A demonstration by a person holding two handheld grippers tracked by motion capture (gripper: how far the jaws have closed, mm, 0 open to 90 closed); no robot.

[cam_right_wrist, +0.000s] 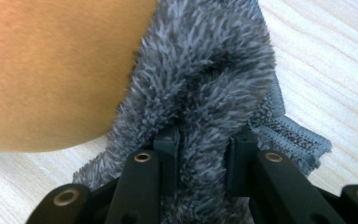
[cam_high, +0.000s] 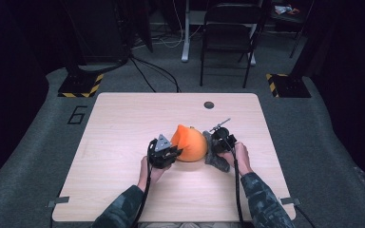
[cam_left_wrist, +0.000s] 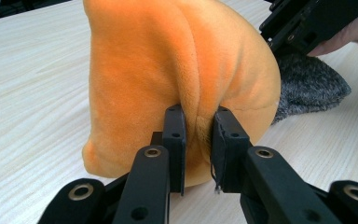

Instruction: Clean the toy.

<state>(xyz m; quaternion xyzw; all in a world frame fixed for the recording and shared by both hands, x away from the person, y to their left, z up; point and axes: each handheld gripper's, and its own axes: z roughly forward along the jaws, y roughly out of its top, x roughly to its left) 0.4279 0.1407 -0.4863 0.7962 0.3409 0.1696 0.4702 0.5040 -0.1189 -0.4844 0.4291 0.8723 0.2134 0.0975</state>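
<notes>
High view: mid-bench | my left gripper (cam_high: 175,153) pinches orange plush (cam_high: 189,142) | right gripper (cam_high: 217,142) clamps grey fleece (cam_high: 215,159) | next, probably pull them apart.

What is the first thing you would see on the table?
The big orange plush thing in the middle of the wooden table. The left gripper pinches a fold of it, and beside it the right gripper grips a fuzzy grey cloth that touches the orange plush.
</notes>
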